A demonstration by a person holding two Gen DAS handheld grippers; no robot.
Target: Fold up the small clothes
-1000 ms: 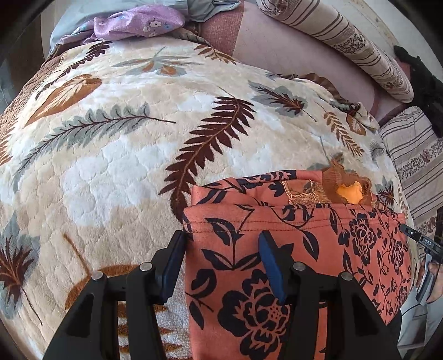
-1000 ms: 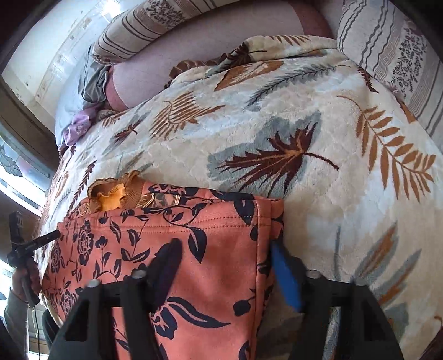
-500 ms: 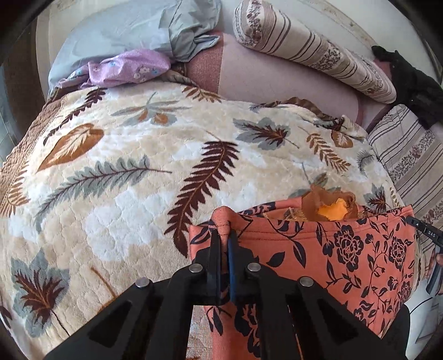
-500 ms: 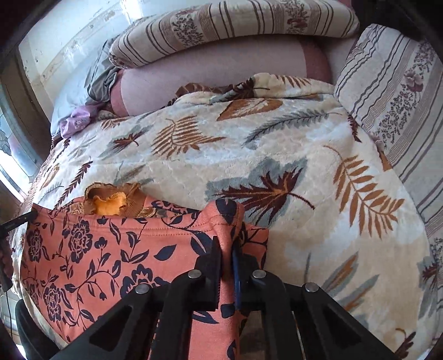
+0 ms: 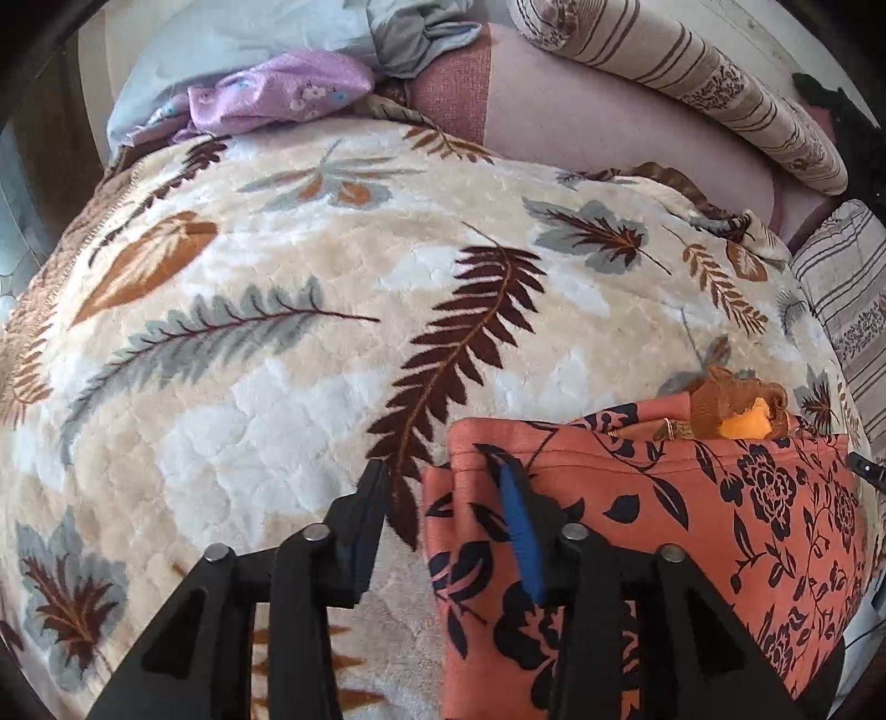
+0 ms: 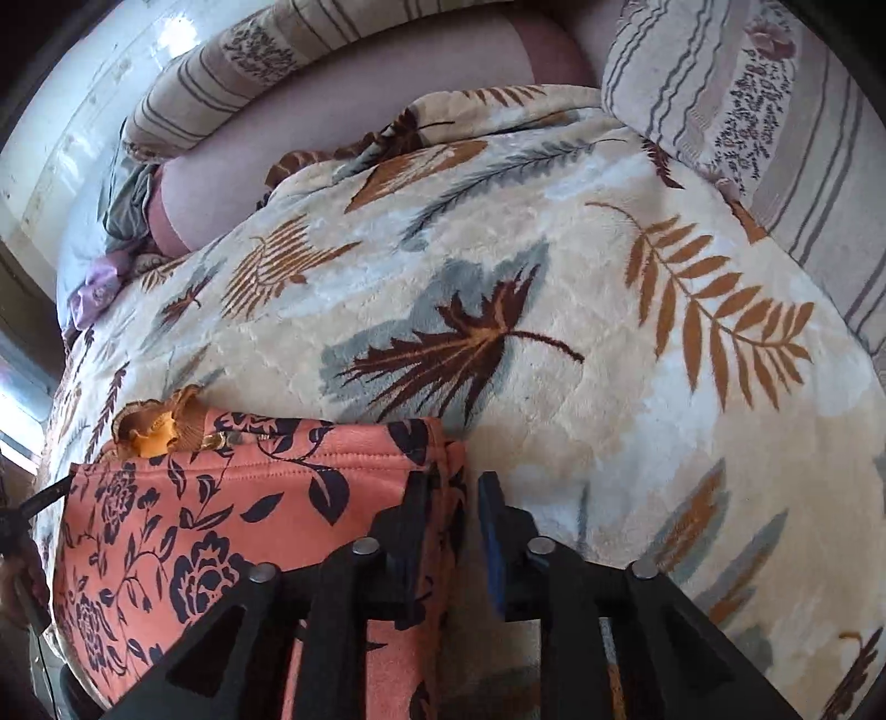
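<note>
An orange garment with dark blue flowers (image 5: 692,526) lies folded on a leaf-patterned blanket (image 5: 277,360); a brown and yellow ruffle (image 5: 736,410) pokes out at its far edge. My left gripper (image 5: 443,487) is open, its jaws astride the garment's left corner. In the right wrist view the same garment (image 6: 221,526) lies at lower left. My right gripper (image 6: 451,493) is open a little, with the garment's right edge between its jaws.
Striped pillows (image 5: 692,83) and a pink bolster (image 5: 581,127) lie at the head of the bed. A purple cloth (image 5: 277,94) and a grey-blue cloth (image 5: 249,33) are bunched at the far left. Another striped pillow (image 6: 775,99) lies at right.
Both grippers were shut on the garment's corners and lifting them half a second ago. Now both have opened and the folded edge lies on the garment.
</note>
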